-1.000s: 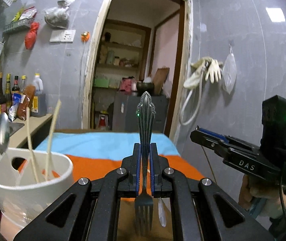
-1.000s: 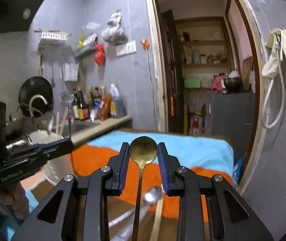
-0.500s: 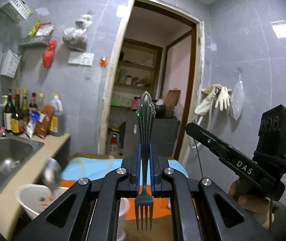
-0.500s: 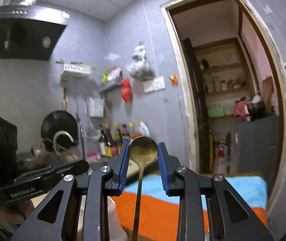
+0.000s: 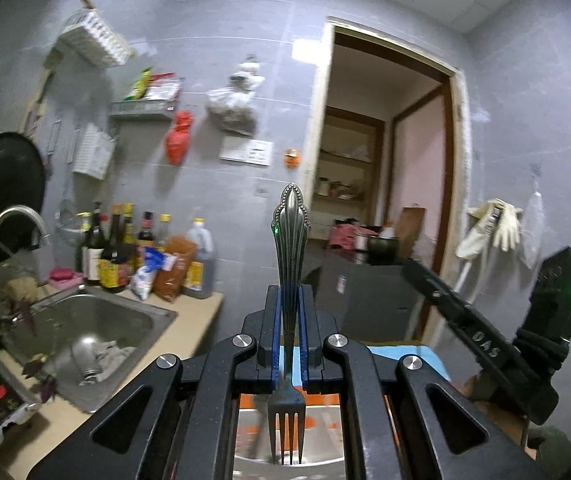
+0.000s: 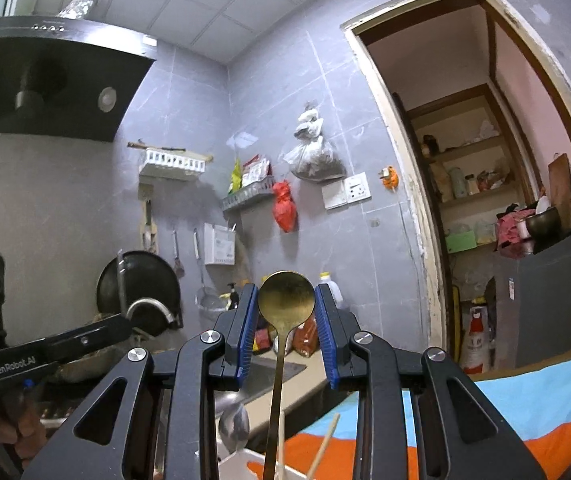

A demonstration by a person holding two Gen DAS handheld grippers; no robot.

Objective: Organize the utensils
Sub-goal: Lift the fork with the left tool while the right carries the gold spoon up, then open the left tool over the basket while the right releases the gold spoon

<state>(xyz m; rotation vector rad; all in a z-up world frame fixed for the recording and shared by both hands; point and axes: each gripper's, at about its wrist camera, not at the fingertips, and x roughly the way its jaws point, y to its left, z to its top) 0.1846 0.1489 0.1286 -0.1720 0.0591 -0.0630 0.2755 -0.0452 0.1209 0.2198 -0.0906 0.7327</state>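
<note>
My left gripper [image 5: 290, 312] is shut on a dark steel fork [image 5: 290, 240]. Its blue pads clamp the fork's neck, the ornate handle points away from me and the tines [image 5: 287, 436] hang toward the camera. My right gripper [image 6: 286, 320] is shut on a gold spoon [image 6: 286, 300], whose bowl sits between the blue pads while the thin stem runs down toward the camera. Below it, at the frame's bottom edge, is a white utensil holder [image 6: 241, 464] with chopsticks [image 6: 323, 448] and a steel spoon [image 6: 233, 420] in it. Both grippers are raised well above the table.
A steel sink [image 5: 97, 320] with a tap lies to the left, bottles [image 5: 125, 256] behind it on the counter. A shiny metal surface [image 5: 325, 444] shows under the fork. The orange and blue cloth [image 6: 525, 412] covers the table at lower right. A doorway [image 6: 485, 200] opens ahead.
Both grippers have risen and swung left toward the sink wall, each keeping its utensil. The white holder has dropped out of the left view and to the bottom edge of the right view.
</note>
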